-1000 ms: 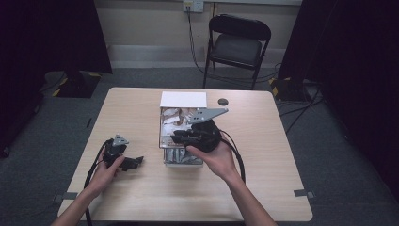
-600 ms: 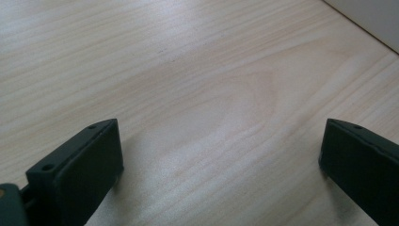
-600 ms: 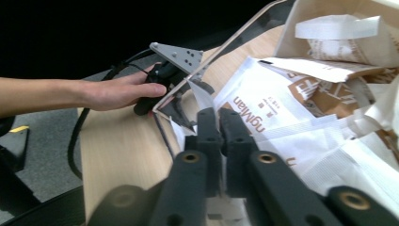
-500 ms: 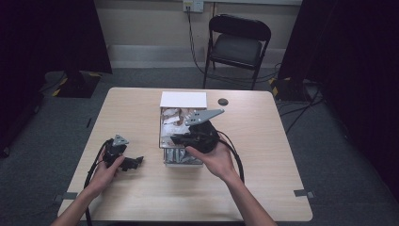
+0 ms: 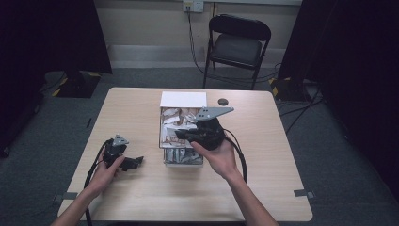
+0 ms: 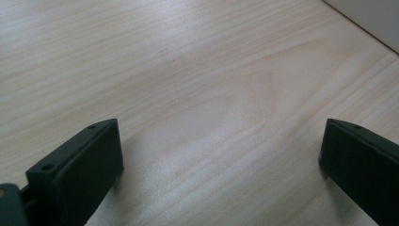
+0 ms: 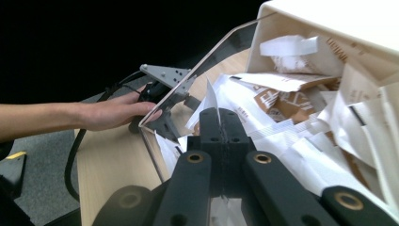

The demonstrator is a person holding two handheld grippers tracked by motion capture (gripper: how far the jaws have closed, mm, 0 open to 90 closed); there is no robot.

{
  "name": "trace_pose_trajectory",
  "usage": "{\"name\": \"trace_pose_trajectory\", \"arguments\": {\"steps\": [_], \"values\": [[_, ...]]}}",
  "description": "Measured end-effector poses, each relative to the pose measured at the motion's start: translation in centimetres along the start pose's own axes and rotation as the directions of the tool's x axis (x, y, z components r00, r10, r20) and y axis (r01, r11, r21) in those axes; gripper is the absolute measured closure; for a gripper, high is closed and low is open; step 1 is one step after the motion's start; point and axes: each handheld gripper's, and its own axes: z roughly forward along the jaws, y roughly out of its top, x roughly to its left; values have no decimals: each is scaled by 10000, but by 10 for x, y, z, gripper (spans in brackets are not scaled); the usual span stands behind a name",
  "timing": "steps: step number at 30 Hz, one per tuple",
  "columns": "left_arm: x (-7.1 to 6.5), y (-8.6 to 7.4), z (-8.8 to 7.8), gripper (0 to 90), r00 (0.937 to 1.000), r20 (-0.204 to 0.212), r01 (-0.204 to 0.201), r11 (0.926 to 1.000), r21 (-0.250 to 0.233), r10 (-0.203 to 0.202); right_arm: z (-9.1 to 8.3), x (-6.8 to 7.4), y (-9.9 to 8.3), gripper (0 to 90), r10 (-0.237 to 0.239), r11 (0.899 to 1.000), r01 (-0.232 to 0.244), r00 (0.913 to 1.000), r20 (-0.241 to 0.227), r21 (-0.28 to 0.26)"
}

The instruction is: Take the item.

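While right gripper (image 7: pixel 220 123) pinches one white packet (image 7: pixel 211 99), box (image 5: pixel 183 100) at table's twelve o'clock; left gripper (image 6: pixel 219 160) wide, idle at eight. Risk: thin packet tears or slips when lifted.

Matt pale wood table (image 6: pixel 211 70), white paper packets (image 7: pixel 282 113), clear glossy plastic box (image 7: pixel 197 66).

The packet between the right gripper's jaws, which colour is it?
White; the packet shows best in the right gripper view.

Pale wooden table (image 5: pixel 141 197) — packet box (image 5: pixel 182 160), black disc (image 5: pixel 223 101).
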Motion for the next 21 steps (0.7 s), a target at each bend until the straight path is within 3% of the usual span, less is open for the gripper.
{"name": "trace_pose_trajectory", "arguments": {"steps": [21], "values": [[0, 0, 0, 0, 10000, 1, 4, 10000, -3, -4, -18, -5, 5, 900, 149, 9983, -141, 9998, 145, -558]]}}
